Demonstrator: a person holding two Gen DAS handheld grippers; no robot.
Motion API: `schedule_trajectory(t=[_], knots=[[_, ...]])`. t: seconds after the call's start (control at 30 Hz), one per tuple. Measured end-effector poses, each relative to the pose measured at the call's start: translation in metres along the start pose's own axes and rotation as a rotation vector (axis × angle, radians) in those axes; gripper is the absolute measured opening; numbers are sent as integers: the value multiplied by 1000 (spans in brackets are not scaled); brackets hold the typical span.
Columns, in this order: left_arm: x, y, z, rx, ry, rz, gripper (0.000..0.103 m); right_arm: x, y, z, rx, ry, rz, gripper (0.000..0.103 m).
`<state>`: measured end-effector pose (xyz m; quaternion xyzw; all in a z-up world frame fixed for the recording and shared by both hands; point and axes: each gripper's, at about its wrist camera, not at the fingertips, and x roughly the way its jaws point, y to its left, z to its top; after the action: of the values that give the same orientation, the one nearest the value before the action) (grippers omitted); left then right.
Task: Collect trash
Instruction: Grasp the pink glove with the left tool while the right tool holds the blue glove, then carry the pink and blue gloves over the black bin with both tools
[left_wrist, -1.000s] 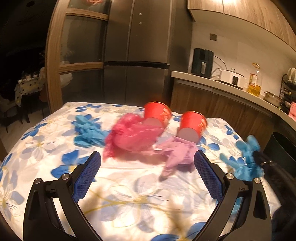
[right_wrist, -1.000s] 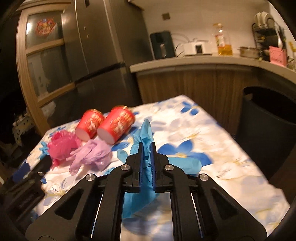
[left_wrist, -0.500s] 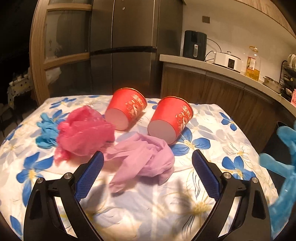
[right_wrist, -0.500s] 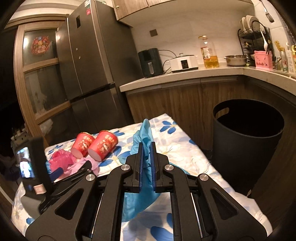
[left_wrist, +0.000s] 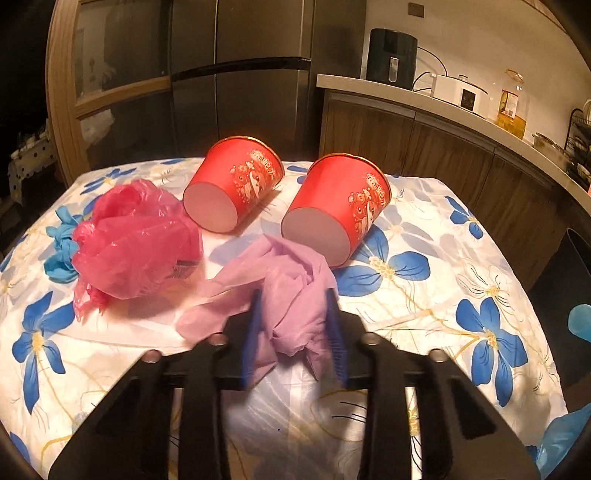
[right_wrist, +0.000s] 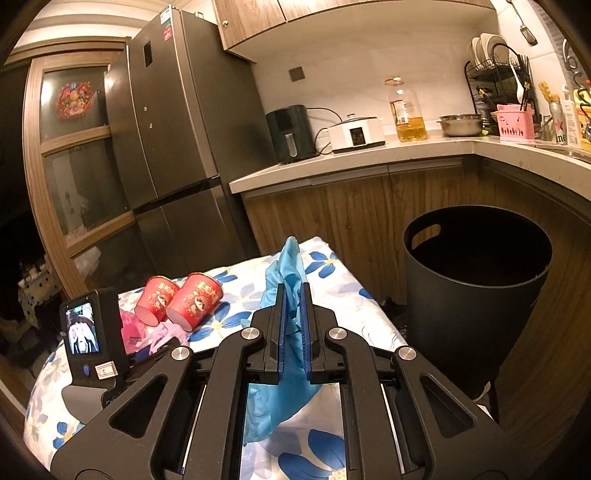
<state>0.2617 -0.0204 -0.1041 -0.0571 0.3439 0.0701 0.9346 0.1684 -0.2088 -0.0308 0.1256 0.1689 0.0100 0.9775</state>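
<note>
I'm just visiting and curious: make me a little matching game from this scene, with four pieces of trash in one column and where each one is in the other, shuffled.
Things:
1. purple glove
2. blue glove
3. pink plastic bag
4. two red paper cups

Places or states:
A. lying on their sides on the table, bottoms toward the left camera
B. pinched in the right gripper, hanging above the table near the black bin
C. crumpled on the table, untouched, left of the cups
D. between the fingers of the left gripper, on the table

Pairs: 1-D, 2-B, 3-C, 4-A
</note>
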Motion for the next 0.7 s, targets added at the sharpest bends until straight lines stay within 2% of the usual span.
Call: schedule_trajectory(t=[0.13,0.23,0.7], knots=[[-1,4,-1,-17,7,-3,14,-5,-1,2,-2,-12,-1,7],[-6,6,-3,-24,0,-5,10,-10,-1,5,-2,-20,-2,7],[-72,-8,-4,-16,-104,-52,8,-32,0,8,-2,-51,7,7]])
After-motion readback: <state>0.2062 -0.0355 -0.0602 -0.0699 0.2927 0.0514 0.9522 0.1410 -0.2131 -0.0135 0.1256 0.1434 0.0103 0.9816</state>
